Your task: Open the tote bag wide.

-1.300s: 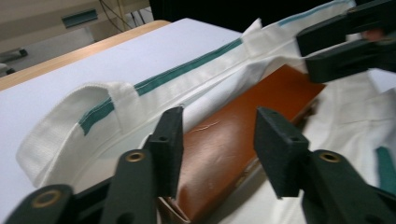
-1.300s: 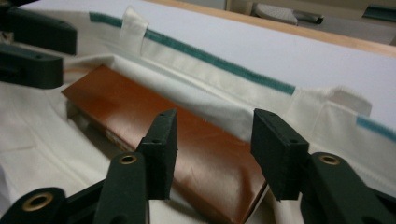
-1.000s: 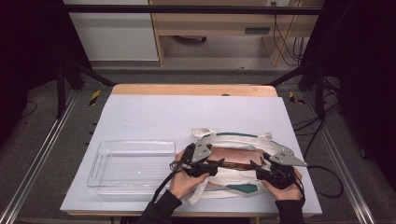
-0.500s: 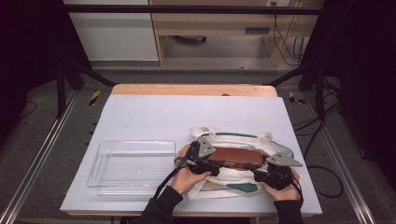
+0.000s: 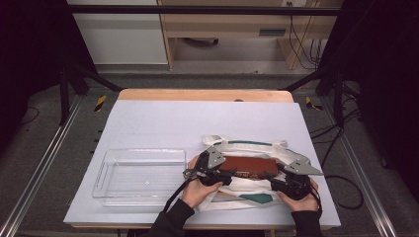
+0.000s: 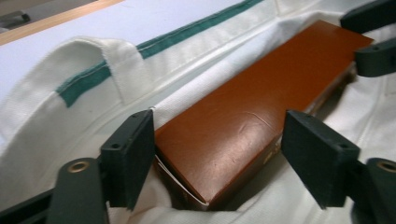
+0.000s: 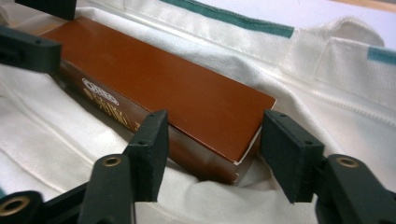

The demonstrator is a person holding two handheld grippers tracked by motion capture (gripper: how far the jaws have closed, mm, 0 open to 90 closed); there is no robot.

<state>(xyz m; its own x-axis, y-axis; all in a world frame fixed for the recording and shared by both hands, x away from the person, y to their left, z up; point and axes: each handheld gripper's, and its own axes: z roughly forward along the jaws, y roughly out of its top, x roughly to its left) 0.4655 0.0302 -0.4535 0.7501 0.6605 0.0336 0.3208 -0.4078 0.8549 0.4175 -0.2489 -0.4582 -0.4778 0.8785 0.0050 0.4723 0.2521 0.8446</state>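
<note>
Brown cardboard, long and flat, the box lies in the mouth of a white canvas tote bag with green trim, near the front edge of the table. Cloth folds up along its sides, so it appears to sit partly inside the bag rather than on top of it.

The left gripper straddles one short end of the box, jaws apart; one pad looks to touch the cardboard's edge while the other stands clear. The right gripper frames the opposite end of the box, jaws likewise parted, with a small gap visible on at least one side. Taking both ends at once would likely keep so long a carton level as it passes the bag's opening; whether it is going in or coming out cannot be told.

Just beside the tote, to the person's left, a clear plastic tray sits on the table with nothing in it.
</note>
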